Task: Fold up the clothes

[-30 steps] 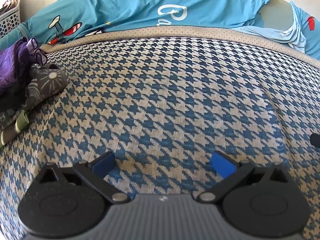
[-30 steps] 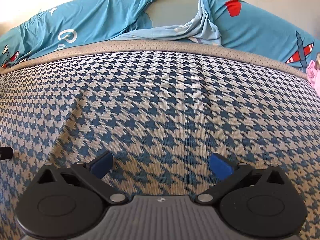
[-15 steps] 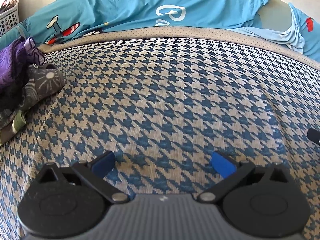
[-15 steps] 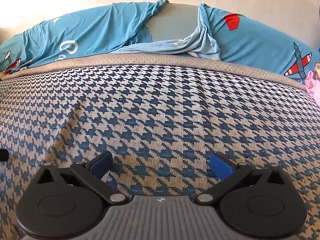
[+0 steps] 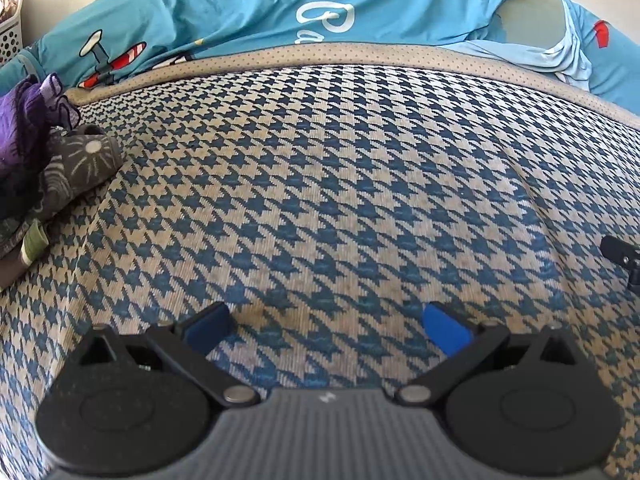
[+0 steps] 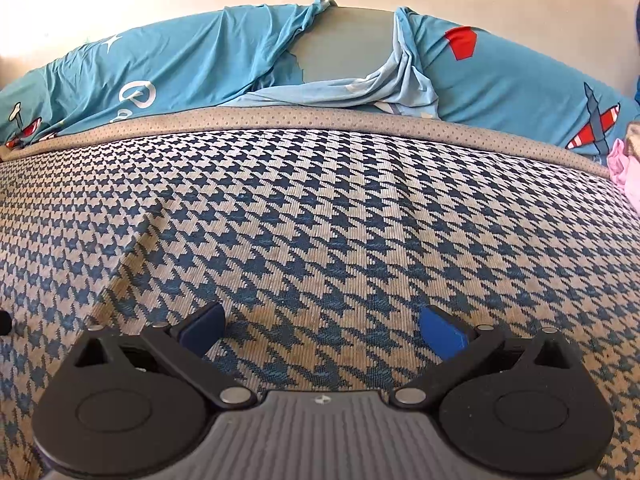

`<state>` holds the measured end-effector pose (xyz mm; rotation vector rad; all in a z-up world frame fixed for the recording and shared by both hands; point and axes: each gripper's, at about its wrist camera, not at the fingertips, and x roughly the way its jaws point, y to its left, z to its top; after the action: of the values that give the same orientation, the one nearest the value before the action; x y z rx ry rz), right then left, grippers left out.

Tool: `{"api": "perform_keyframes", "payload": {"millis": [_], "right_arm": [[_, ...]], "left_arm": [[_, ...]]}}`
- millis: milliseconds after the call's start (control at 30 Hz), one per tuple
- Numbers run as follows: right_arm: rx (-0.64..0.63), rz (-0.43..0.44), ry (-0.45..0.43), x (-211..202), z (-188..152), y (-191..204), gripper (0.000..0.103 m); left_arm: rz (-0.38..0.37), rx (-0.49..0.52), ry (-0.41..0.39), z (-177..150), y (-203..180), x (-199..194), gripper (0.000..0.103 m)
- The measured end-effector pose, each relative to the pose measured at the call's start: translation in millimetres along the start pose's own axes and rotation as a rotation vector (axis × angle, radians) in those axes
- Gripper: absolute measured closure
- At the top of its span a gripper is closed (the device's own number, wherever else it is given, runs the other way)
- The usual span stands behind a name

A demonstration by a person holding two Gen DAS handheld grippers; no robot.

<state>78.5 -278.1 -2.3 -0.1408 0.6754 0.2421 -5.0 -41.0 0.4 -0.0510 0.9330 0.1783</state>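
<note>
Both grippers, left (image 5: 326, 326) and right (image 6: 322, 328), hover wide open and empty over houndstooth fabric (image 5: 320, 184). Clothes pile (image 5: 44, 168) lies far left. Right view shows more wall than before.

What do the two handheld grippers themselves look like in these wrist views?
The two look alike. The left gripper and right gripper each have a ribbed grey body with a small white mark, black round housings, black link arms on silver pivots, and blue-padded fingers. No cables, hands or sleeves are visible.
</note>
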Motion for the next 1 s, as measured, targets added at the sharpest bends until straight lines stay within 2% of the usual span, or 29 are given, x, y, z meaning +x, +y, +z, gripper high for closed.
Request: {"api": "perform_keyframes", "payload": {"millis": [1000], "right_arm": [[-0.007, -0.006, -0.007, 0.9, -0.4, 2.6, 0.000]], "left_arm": [[-0.022, 0.022, -0.033, -11.4, 2.3, -5.8, 0.000]]}}
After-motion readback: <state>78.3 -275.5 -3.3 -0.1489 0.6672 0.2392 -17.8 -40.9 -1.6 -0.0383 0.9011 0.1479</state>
